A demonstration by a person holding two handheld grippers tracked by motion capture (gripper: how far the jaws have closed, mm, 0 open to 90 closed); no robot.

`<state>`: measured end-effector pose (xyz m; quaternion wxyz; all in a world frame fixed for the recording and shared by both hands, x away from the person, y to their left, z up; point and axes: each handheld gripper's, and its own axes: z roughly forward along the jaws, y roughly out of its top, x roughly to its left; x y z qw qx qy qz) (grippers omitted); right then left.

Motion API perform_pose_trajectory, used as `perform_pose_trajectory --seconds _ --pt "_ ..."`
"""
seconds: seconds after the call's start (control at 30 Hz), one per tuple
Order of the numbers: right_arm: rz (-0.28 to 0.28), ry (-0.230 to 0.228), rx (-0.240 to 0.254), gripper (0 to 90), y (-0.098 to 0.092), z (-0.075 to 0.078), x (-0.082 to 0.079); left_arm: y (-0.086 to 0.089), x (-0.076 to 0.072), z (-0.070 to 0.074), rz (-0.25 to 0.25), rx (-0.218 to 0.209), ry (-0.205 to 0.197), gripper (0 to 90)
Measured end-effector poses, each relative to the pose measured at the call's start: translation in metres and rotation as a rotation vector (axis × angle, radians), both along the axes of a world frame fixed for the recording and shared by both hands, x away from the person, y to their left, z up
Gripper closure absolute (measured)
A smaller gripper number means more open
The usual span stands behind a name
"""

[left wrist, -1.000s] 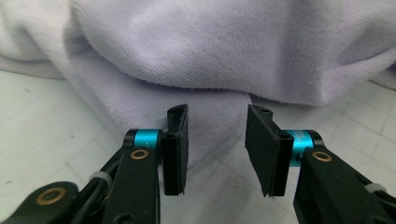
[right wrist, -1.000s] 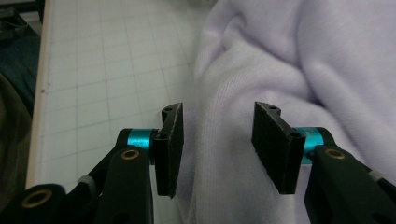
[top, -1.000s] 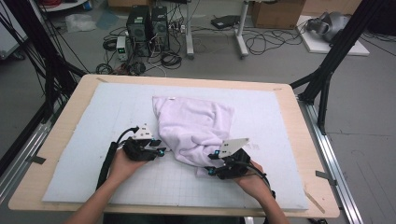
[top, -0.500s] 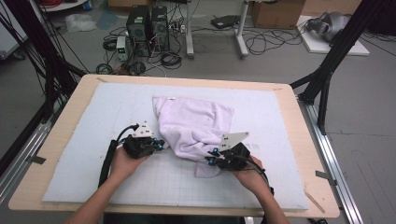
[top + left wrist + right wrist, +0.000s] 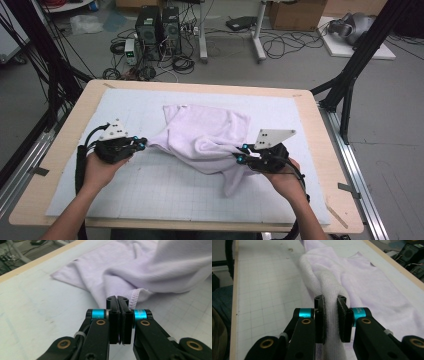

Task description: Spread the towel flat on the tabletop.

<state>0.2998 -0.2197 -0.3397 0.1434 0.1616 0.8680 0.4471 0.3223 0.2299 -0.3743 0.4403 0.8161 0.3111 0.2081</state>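
Two hand-held grippers, left (image 5: pixel 141 145) and right (image 5: pixel 240 153), pinch the lilac garment (image 5: pixel 210 132).

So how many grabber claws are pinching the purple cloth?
2. The left gripper pinches the lavender garment at its hemmed left edge. The right gripper clamps a bunched fold at its right side, nearer the person.

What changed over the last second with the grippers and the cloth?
Both grippers' jaws have just been closing on the pale purple cloth: the left gripper pinched its hemmed edge, the right gripper a thick fold. The hands then moved apart and lifted, stretching the cloth. Its far part stayed on the white mat.
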Motion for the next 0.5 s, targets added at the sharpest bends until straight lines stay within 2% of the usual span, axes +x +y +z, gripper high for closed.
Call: perform_pose_trajectory --seconds 0.1,0.23,0.33,0.43,0.5 --pt "-0.02 0.006 -0.008 79.6 -0.006 -0.001 0.001 0.013 0.004 0.002 0.039 -0.012 -0.006 88.0" --pt "-0.064 0.042 -0.033 79.6 -0.012 -0.016 0.011 0.02 0.017 -0.007 0.081 -0.01 0.032 87.9" --pt "-0.097 0.106 -0.036 78.9 -0.015 -0.035 0.022 0.016 0.021 -0.016 0.075 -0.006 0.064 84.9" --pt "-0.105 0.125 -0.038 76.8 -0.017 -0.047 0.024 0.012 0.018 -0.018 0.048 -0.017 0.058 73.2" --pt "-0.108 0.121 -0.028 73.9 -0.02 -0.046 0.023 0.01 0.014 -0.016 0.03 -0.031 0.057 68.6"
